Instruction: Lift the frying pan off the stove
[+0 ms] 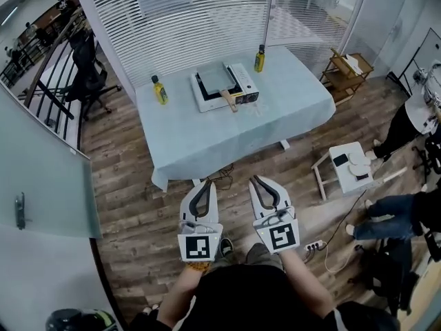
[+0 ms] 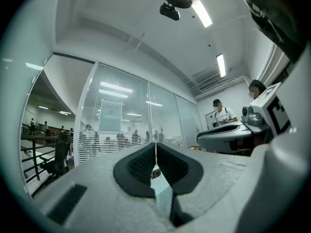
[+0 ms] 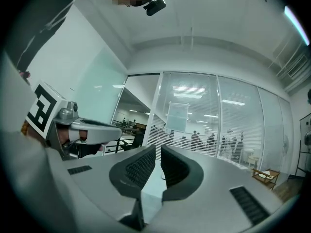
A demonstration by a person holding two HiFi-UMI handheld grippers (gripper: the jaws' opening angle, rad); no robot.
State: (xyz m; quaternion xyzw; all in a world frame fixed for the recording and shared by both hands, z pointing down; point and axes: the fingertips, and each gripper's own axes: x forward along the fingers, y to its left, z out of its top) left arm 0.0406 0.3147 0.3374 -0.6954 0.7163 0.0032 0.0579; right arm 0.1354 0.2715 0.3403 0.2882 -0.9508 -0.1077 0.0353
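Note:
A square grey frying pan (image 1: 216, 80) with a wooden handle (image 1: 229, 101) rests on a white portable stove (image 1: 224, 87) in the middle of a table under a pale blue cloth (image 1: 207, 140). Both grippers hover over the wooden floor, well short of the table's near edge. My left gripper (image 1: 207, 183) is shut with nothing between its jaws, and so is my right gripper (image 1: 256, 178) beside it. In the left gripper view the jaws (image 2: 155, 152) meet at the tips; in the right gripper view the jaws (image 3: 158, 152) stand nearly together, empty.
Two yellow bottles stand on the table, one at the left (image 1: 160, 90) and one at the far right (image 1: 260, 58). A white stool (image 1: 348, 169) and seated people are at the right. A black office chair (image 1: 89, 74) is at the left, a glass partition behind.

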